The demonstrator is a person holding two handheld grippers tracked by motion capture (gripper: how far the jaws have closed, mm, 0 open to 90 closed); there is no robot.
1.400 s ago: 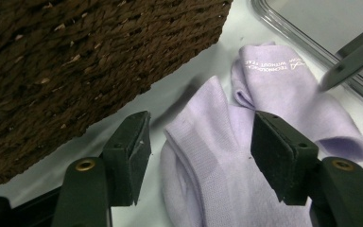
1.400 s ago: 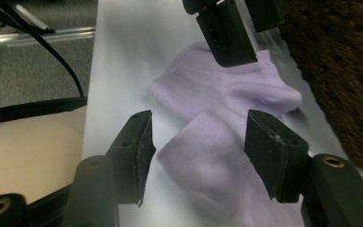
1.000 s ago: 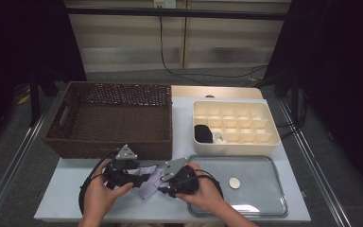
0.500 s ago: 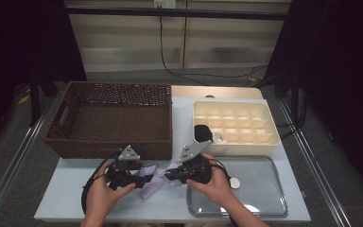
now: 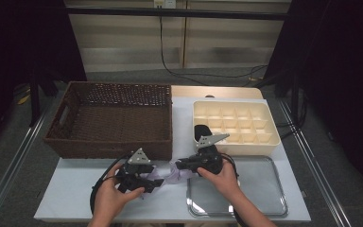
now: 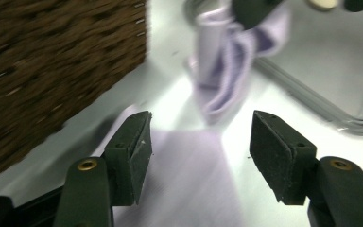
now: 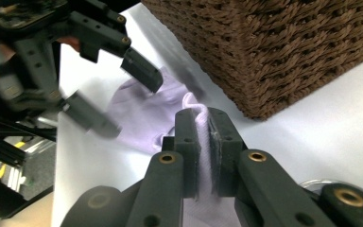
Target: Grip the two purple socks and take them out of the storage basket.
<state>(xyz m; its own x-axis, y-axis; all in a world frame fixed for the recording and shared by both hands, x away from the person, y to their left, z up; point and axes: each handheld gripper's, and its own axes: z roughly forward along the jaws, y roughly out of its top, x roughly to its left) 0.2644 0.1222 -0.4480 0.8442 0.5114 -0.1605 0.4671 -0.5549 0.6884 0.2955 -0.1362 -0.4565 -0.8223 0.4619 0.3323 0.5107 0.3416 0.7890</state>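
Note:
A pale lavender cloth [image 5: 166, 176] lies on the white table between my two grippers. My right gripper [image 5: 179, 165] has just closed and is shut on a bunched fold of it [image 7: 194, 109], lifting that end so it hangs in the left gripper view [image 6: 220, 71]. The rest of the cloth spreads flat toward my left gripper [image 5: 150, 182]. That gripper is open, its jaws [image 6: 201, 142] standing wide over the flat end of the cloth [image 6: 184, 170] without pressing it. In the right gripper view the left gripper [image 7: 111, 97] hovers at the cloth's far edge.
A brown wicker basket [image 5: 108, 147] stands just behind the grippers at the left. A cream compartment box [image 5: 275, 138] with a black item [image 5: 200, 131] in one cell sits at the back right. A metal tray [image 5: 264, 189] lies at the front right.
My right gripper has moved right and away from the left one, drawing the cloth's end with it. The left gripper has shifted slightly to the right.

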